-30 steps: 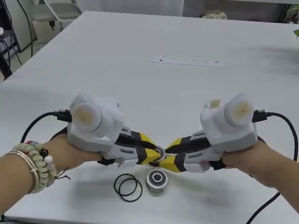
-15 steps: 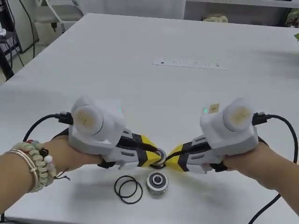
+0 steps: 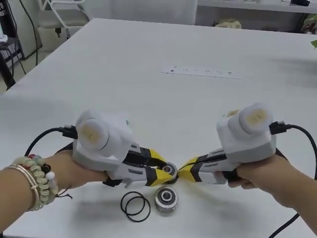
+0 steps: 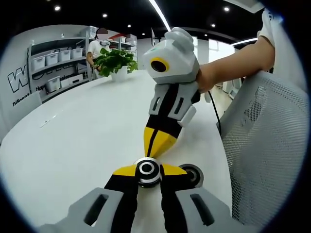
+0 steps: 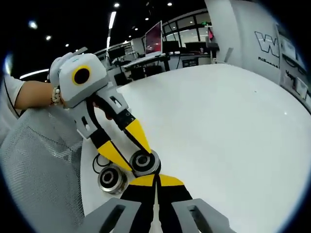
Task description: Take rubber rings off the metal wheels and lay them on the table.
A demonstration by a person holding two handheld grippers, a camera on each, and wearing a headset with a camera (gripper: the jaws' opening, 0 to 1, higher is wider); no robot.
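Observation:
My left gripper (image 3: 165, 172) is shut on a small metal wheel (image 3: 169, 170), held just above the table. In the left gripper view the wheel (image 4: 147, 171) sits between my yellow jaws, hub facing the camera. My right gripper (image 3: 183, 169) comes in from the other side, its jaws shut and pinching the black rubber ring at the wheel's rim (image 5: 143, 162). A second metal wheel (image 3: 166, 197) lies flat on the table below the grippers. Two loose black rubber rings (image 3: 134, 206) lie overlapping to its left.
The white table (image 3: 163, 109) stretches far ahead, with a white power strip (image 3: 200, 72) lying across it. Cables trail from both grippers past my hands. A mesh chair back (image 4: 265, 145) stands at the near table edge. A potted plant (image 4: 114, 60) sits at the table's far end.
Both grippers have sunk a little toward the table. The right gripper has drawn slightly to the right, away from the wheel. The loose wheel and rings have not moved.

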